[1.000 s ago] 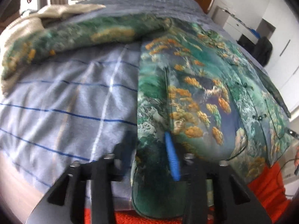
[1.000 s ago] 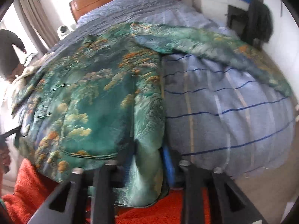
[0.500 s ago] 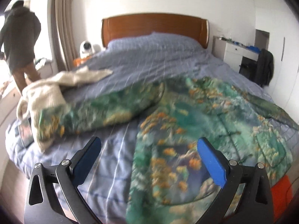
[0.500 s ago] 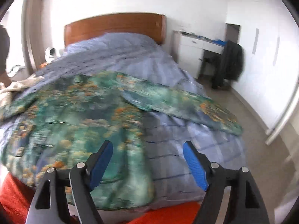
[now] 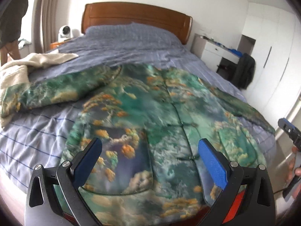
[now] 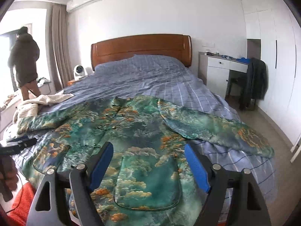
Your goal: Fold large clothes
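Quilted green jacket (image 6: pixel 131 141) with orange cloud print and rounded patch pockets lies flat, sleeves spread, on the blue checked bedspread (image 6: pixel 150 79); left gripper (image 5: pixel 150 162) and right gripper (image 6: pixel 148 167) both released, right jaws just widened, nothing between.

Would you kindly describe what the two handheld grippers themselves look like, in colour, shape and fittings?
Both match. The left gripper and right gripper each have two black, angular fingers with triangular cut-outs and silver round screw heads. Each finger ends in a flat, textured blue pad. In the left view, red-orange parts show at the frame's lower edges. No cables or lettering are visible on either.
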The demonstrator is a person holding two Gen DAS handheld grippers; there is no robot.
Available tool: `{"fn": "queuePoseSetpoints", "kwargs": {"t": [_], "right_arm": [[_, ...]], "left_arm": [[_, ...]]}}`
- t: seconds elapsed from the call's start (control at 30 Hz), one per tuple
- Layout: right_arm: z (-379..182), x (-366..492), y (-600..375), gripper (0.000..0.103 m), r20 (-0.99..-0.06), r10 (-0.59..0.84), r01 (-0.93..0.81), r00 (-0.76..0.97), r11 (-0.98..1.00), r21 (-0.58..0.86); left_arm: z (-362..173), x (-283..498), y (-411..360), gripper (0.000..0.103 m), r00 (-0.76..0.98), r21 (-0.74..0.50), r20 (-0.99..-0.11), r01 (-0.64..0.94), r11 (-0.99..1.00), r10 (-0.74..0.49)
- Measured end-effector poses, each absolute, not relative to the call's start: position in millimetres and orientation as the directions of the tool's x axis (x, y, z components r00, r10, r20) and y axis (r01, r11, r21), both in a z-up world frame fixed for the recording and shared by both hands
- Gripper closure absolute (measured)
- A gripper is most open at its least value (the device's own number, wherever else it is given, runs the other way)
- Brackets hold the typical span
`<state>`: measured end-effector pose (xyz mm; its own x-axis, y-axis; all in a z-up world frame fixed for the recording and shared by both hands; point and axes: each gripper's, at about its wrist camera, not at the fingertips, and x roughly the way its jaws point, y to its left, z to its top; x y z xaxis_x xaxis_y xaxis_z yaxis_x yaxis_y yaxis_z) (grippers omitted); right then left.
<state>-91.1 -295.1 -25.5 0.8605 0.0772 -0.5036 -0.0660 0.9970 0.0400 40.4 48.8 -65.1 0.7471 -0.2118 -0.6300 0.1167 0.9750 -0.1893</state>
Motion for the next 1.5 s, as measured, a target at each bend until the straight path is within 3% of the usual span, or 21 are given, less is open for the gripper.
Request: {"fn": "queuePoseSetpoints", "kwargs": {"t": [0.27, 0.43, 0.6, 1.5], "right_arm": [[-50, -91, -279, 0.013, -0.585, 0.119, -0.095, 0.802, 0.993, 0.072], [-53, -93, -259, 0.013, -0.616, 0.18, -0.2, 0.767, 0.979, 0.037], [-51, -99, -237, 0.013, -0.611, 0.227, -0.284, 0.759, 0.959, 0.004], [-54, -96, -220, 0.013, -0.619, 0.212, -0.308, 0.756, 0.95, -0.05]], "left_arm": [[-64, 27, 28, 0.001, 0.733, -0.029, -0.662, 0.185, 0.982, -0.157], [-64, 28, 30, 0.001, 0.68, -0.101, -0.702, 0.198, 0.975, -0.211], [-58, 23, 25, 0.001, 0.691, -0.059, -0.697, 0.214, 0.975, -0.194], [-45, 16, 14, 0.001, 0.75, 0.011, -0.65, 0.166, 0.986, -0.119]]}}
